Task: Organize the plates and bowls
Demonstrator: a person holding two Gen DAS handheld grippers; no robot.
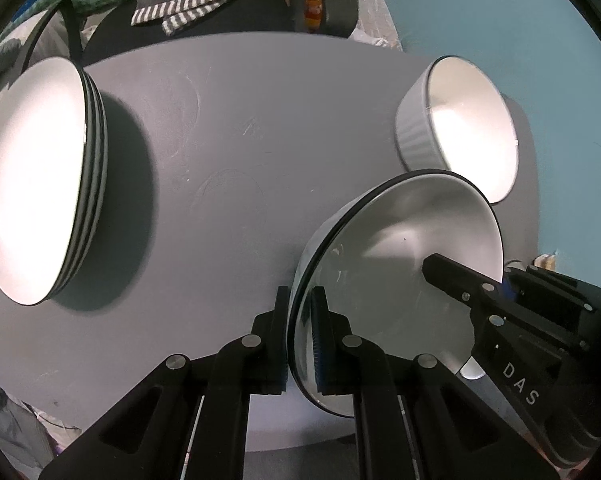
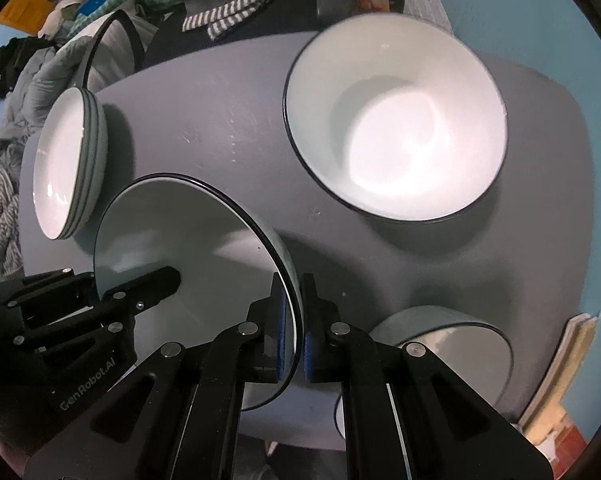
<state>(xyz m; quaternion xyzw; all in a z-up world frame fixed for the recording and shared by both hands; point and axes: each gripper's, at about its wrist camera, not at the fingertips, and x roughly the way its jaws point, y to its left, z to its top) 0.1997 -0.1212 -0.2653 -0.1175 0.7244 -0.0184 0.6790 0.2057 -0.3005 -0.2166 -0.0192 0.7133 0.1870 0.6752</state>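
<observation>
I have the white, dark-rimmed ceramic bowl (image 1: 388, 264) lifted over the grey table (image 1: 220, 140), its rim pinched between both closed pairs of jaws: left gripper (image 1: 302, 320) one side, right gripper (image 2: 296, 308) opposite. Stacked white plates (image 1: 40, 184) sit well apart.

White capital letters reading "DAS" are printed on the black body of the right gripper (image 1: 440, 270), seen at the lower right edge of the left wrist view; the word may be cut off, and no further letters can be made out. The grey brand mark "GenRobot.AI" is printed on the black body of the left gripper (image 2: 172, 276), seen at the lower left of the right wrist view. No other text, number or sign can be read; the plates, bowls and table carry no lettering that is legible.
</observation>
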